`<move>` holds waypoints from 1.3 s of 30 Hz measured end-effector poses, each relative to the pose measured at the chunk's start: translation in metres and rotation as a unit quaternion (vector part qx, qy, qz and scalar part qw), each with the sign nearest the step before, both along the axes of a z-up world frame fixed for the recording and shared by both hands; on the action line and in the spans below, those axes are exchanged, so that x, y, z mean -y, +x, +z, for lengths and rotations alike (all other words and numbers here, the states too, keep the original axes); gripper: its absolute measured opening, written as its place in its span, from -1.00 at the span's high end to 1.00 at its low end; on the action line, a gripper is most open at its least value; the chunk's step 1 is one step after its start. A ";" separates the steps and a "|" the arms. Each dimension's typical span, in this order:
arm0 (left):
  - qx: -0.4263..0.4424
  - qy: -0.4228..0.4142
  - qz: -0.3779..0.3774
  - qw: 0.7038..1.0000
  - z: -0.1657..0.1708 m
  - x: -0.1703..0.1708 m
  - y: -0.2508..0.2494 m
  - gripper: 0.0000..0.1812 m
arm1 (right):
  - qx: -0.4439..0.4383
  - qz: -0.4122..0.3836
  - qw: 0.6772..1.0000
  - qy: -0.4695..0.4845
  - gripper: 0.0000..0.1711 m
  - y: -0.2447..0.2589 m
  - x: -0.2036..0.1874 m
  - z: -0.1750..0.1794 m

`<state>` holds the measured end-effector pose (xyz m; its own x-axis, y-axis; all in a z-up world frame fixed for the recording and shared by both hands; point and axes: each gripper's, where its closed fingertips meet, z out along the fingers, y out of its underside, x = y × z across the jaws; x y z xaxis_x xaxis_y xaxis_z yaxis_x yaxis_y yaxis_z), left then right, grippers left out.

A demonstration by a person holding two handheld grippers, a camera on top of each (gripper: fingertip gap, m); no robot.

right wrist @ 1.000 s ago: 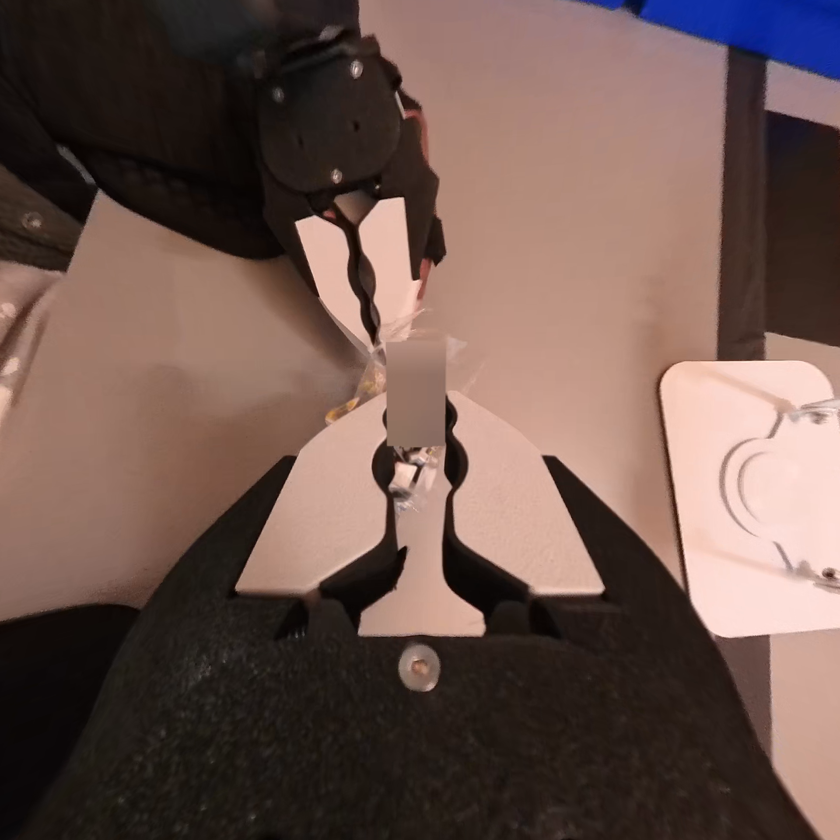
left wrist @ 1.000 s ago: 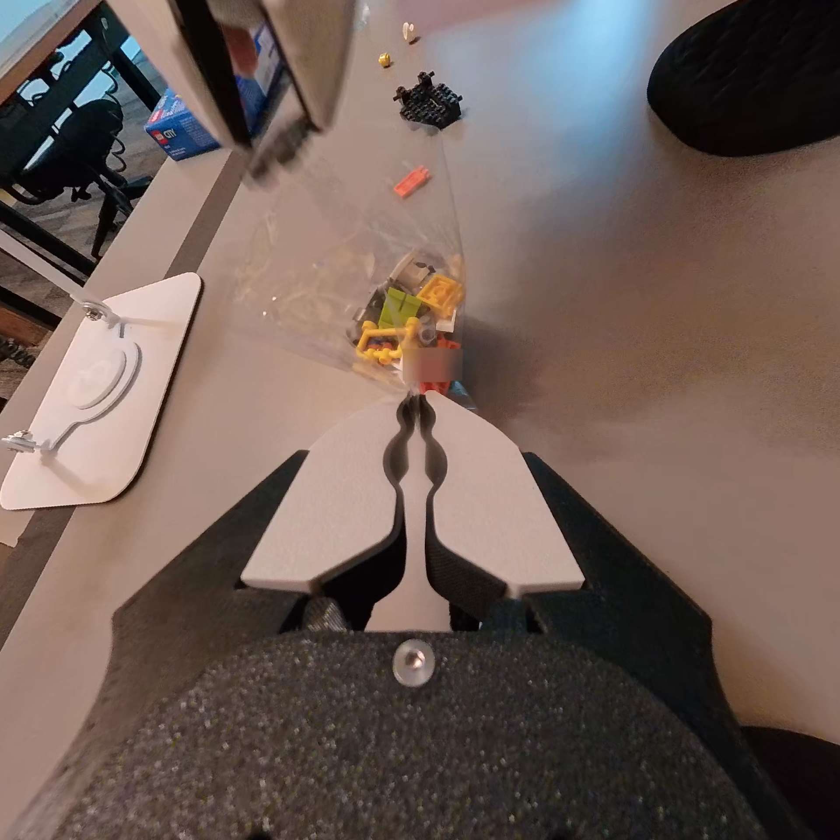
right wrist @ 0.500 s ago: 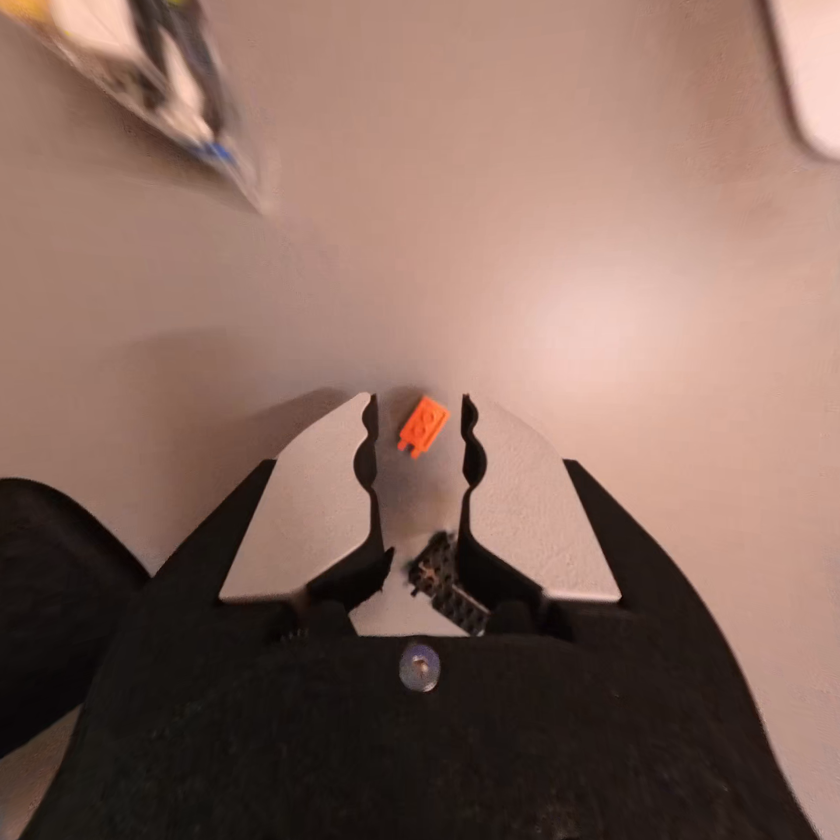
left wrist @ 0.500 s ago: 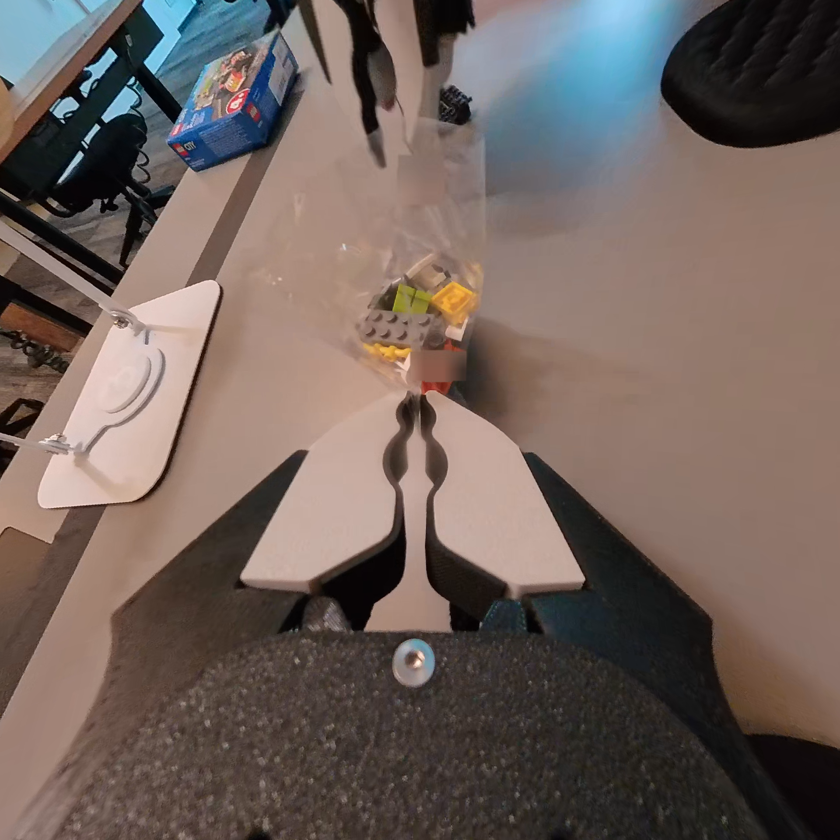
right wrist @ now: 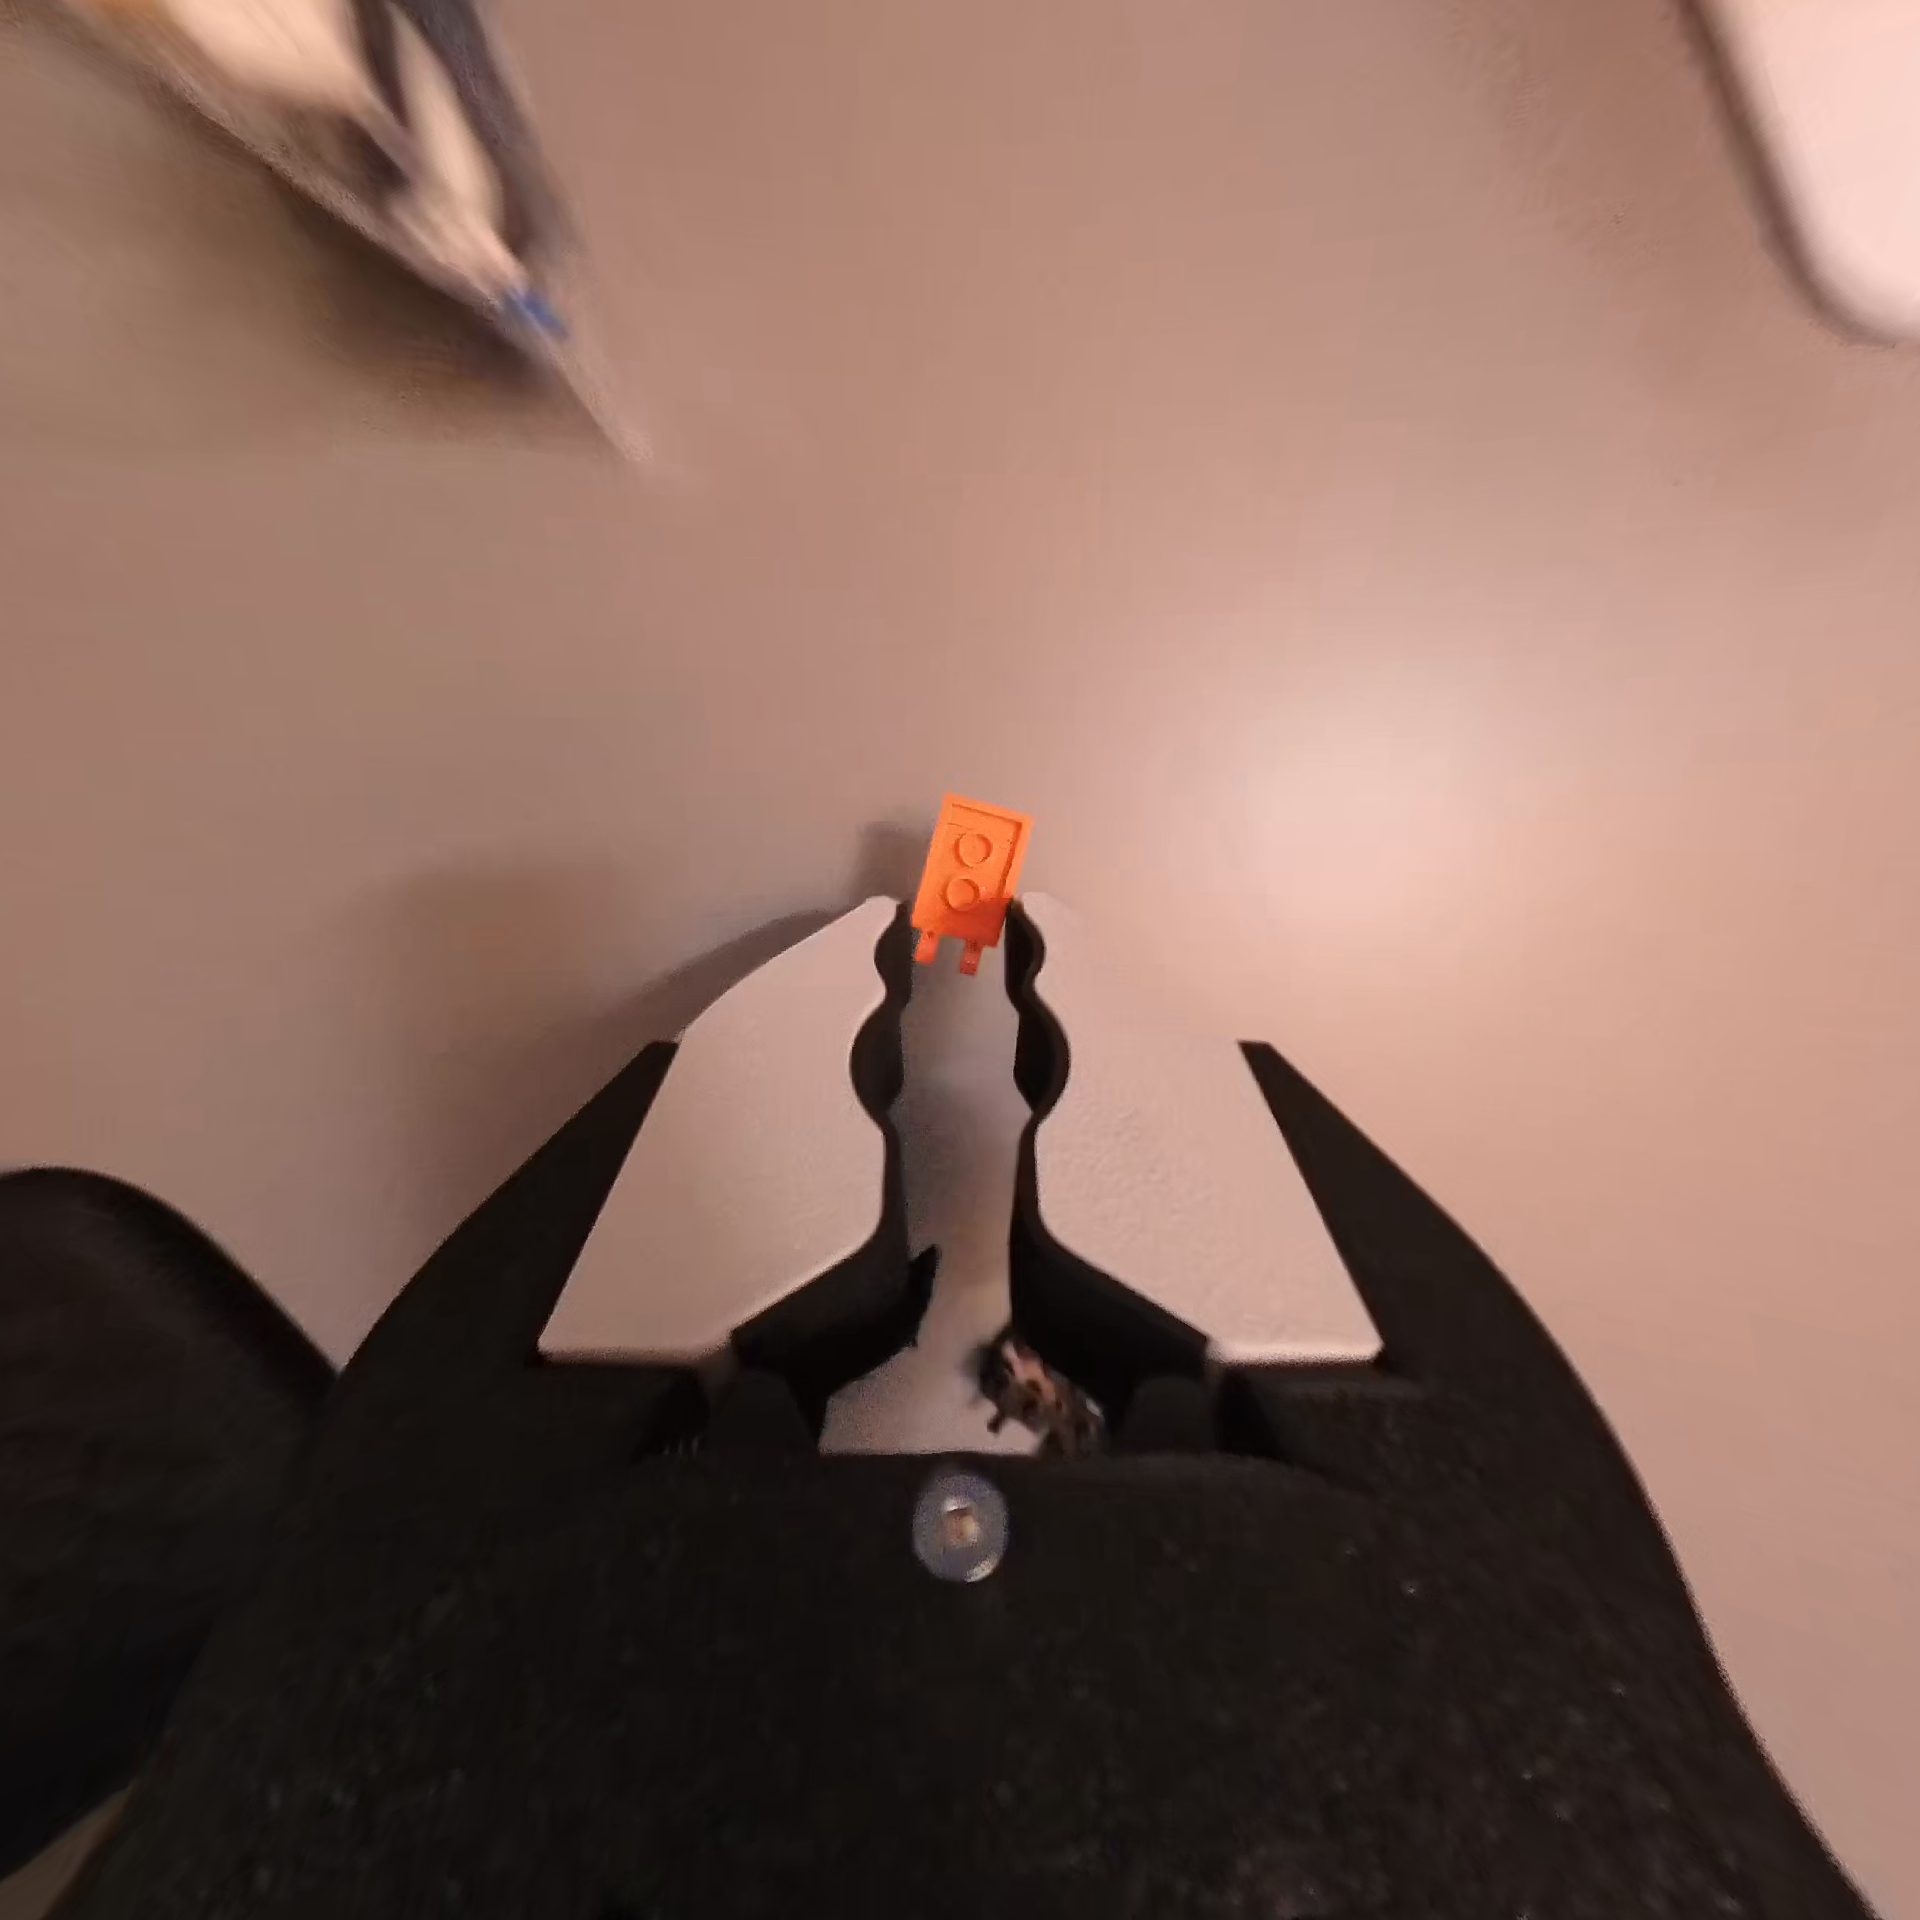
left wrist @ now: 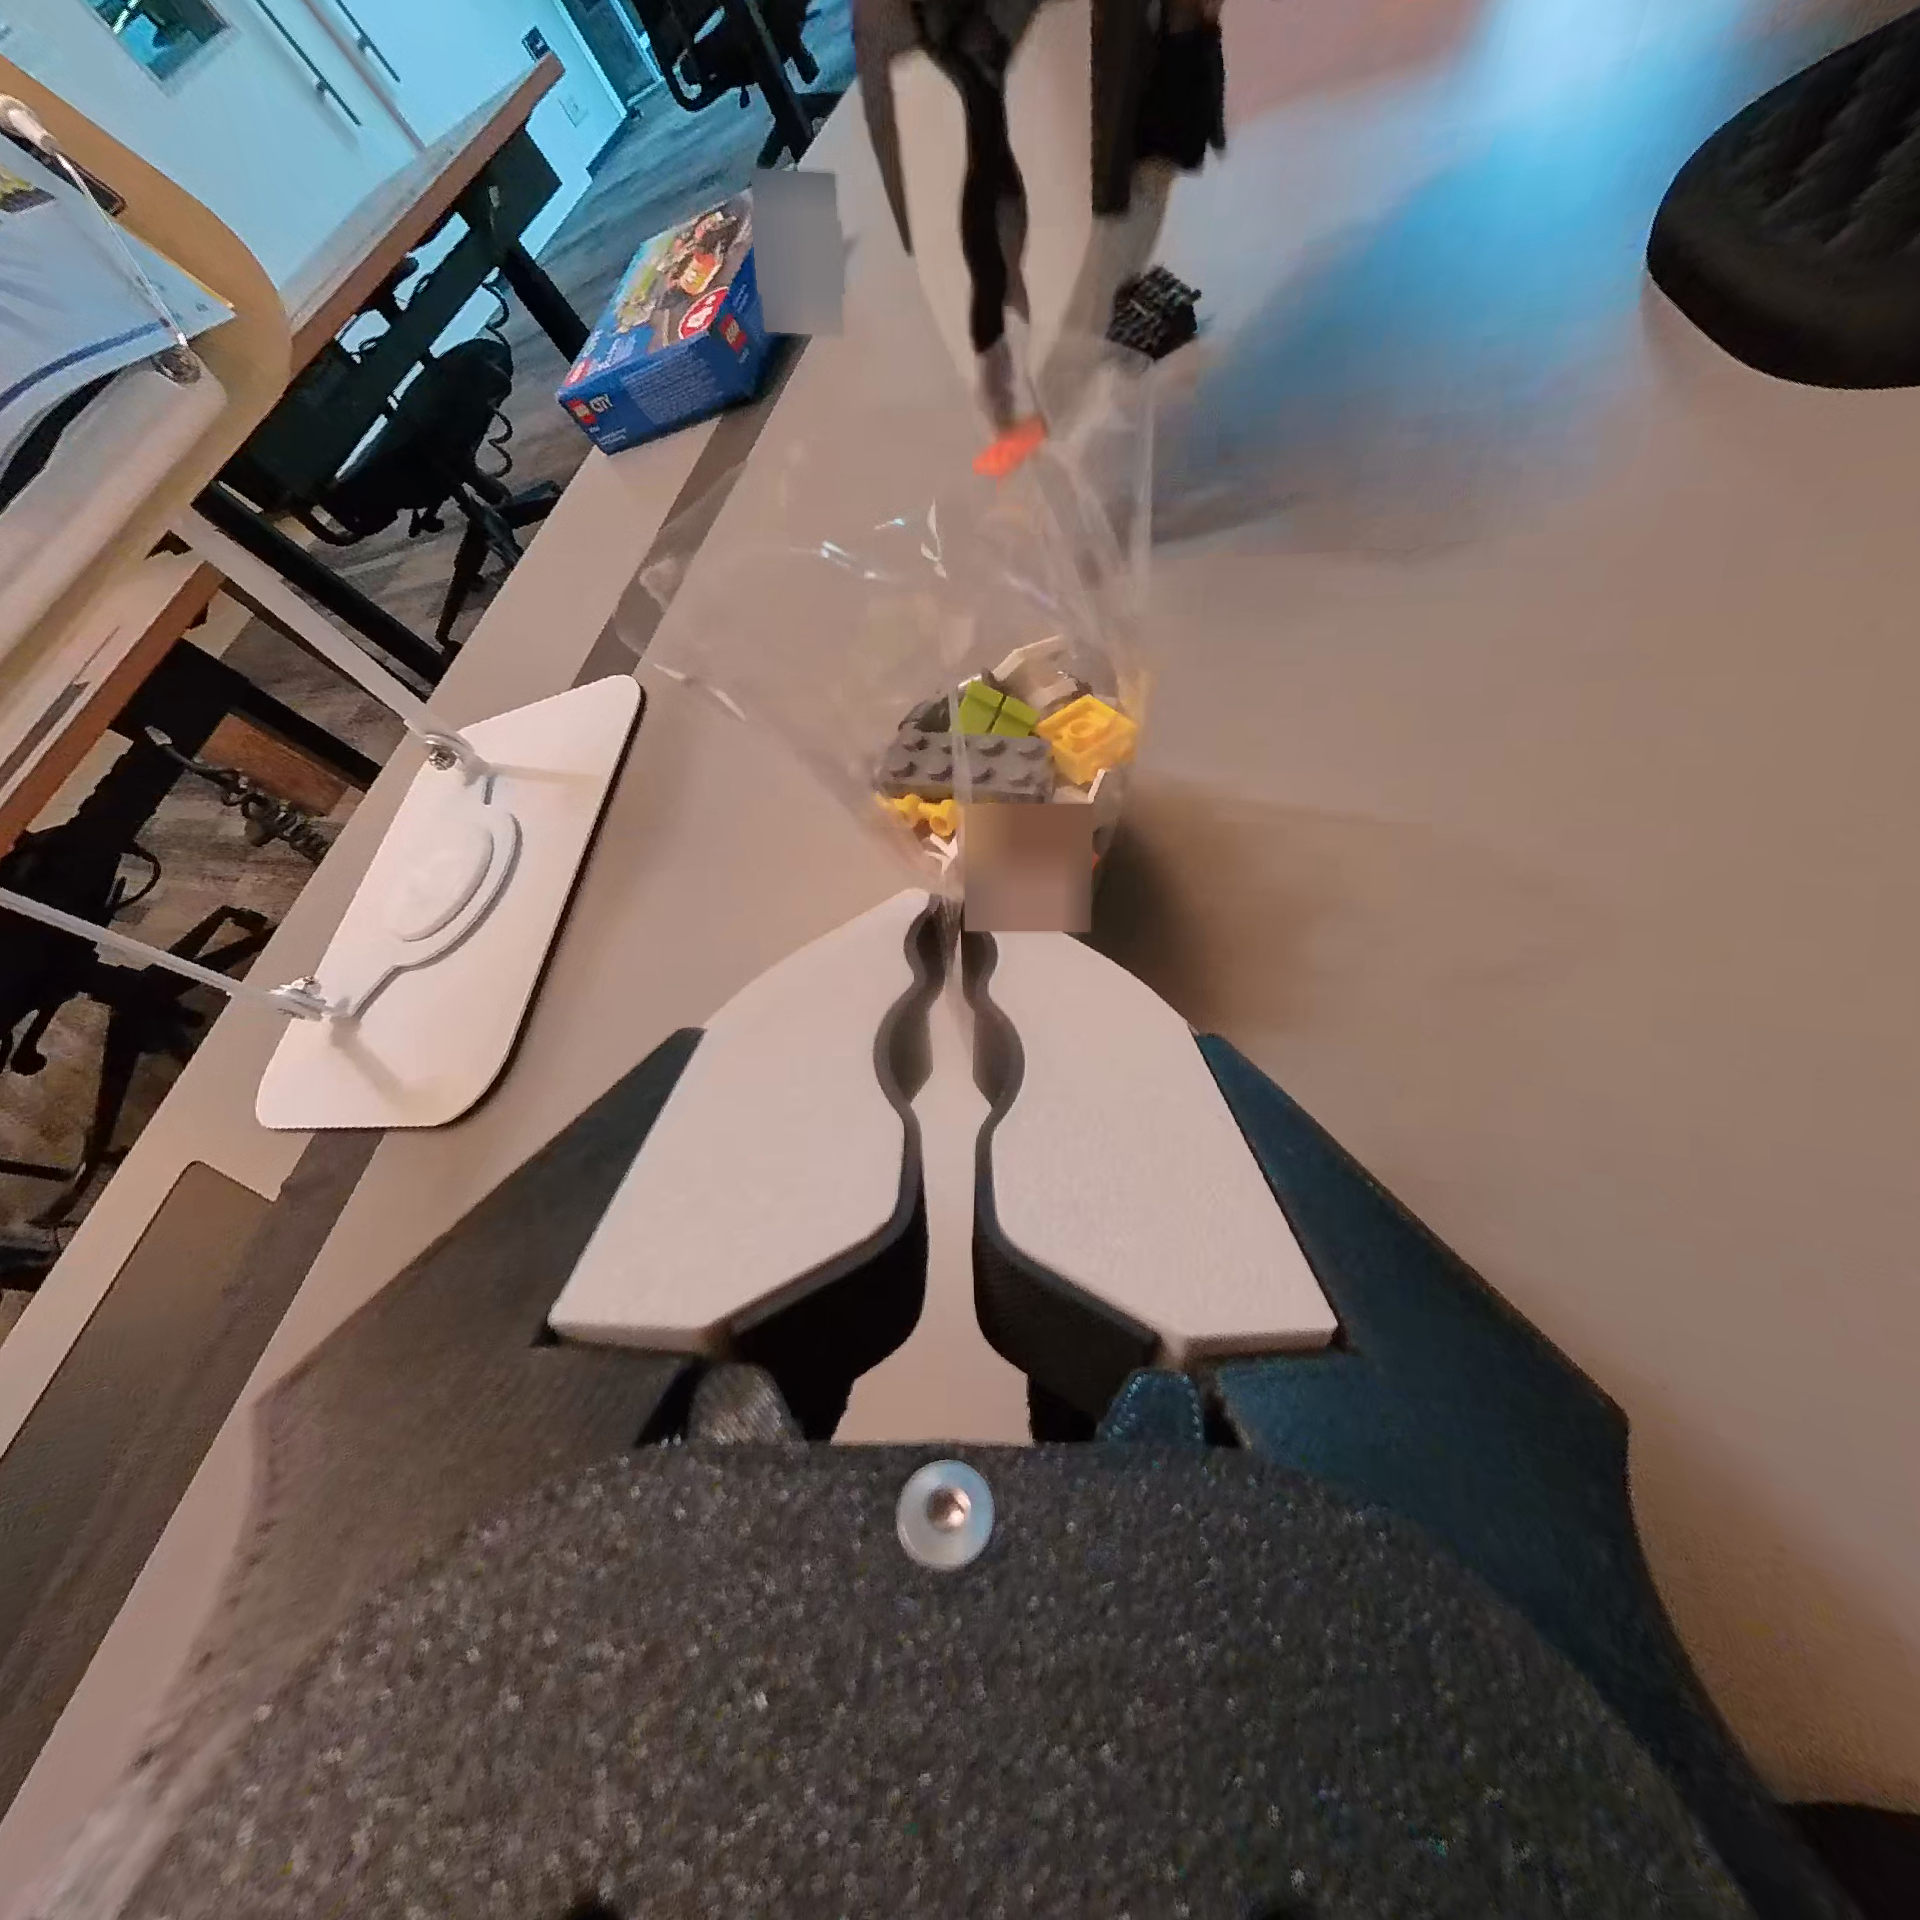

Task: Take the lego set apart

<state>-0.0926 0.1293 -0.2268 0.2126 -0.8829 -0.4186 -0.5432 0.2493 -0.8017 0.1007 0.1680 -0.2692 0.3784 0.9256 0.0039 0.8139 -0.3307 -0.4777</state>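
Observation:
My left gripper (left wrist: 951,925) is shut on the corner of a clear plastic bag (left wrist: 935,623) that holds several loose lego pieces (left wrist: 997,748), grey, lime and yellow. The bag rests on the grey table (left wrist: 1455,935). My right gripper (right wrist: 958,920) has closed its fingertips on the lower end of a small orange lego plate (right wrist: 971,868) lying on the table. That plate (left wrist: 1006,453) and the blurred right gripper (left wrist: 1029,384) also show beyond the bag in the left wrist view. A black lego assembly (left wrist: 1151,312) sits farther back.
A blue lego box (left wrist: 665,353) lies near the table's left edge. A white stand plate (left wrist: 447,914) sits left of the bag. A black padded object (left wrist: 1808,208) lies at the far right. The bag shows blurred at upper left in the right wrist view (right wrist: 416,187). My hands' fingertips stand some 20 centimetres from each other.
My right gripper let go of the bag's top, moved to the orange plate and narrowed its fingers onto it. My left gripper kept its hold on the bag.

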 end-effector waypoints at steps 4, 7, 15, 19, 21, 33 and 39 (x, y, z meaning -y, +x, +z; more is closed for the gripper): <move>-0.002 -0.002 -0.001 1.000 -0.002 0.000 0.000 0.98 | -0.105 0.088 0.988 0.069 0.81 -0.074 0.017 0.087; -0.002 -0.002 -0.001 1.000 -0.001 0.000 0.000 0.98 | -0.138 0.151 0.974 0.098 0.81 -0.124 0.033 0.127; -0.003 -0.003 -0.002 1.000 -0.002 0.001 0.000 0.98 | -0.130 0.178 0.971 0.097 0.60 -0.161 0.033 0.111; -0.003 -0.002 -0.004 1.000 -0.001 0.002 0.000 0.98 | -0.110 0.123 0.979 0.117 0.59 -0.117 0.013 0.114; -0.004 -0.001 -0.005 1.000 -0.001 0.003 0.000 0.98 | -0.083 0.081 0.988 0.107 0.60 -0.078 0.000 0.104; -0.009 -0.004 -0.005 1.000 -0.005 0.003 0.002 0.98 | 0.040 -0.260 0.961 0.088 0.67 0.190 -0.051 0.022; -0.014 -0.009 -0.004 1.000 -0.010 0.004 0.003 0.98 | 0.031 -0.341 0.937 0.069 0.67 0.240 -0.057 -0.014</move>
<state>-0.0894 0.1255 -0.2366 0.1934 -0.8923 -0.4079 -0.5628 0.2396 -0.7911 0.3410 0.2255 -0.2834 0.8768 0.4578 0.1474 0.4634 -0.7220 -0.5138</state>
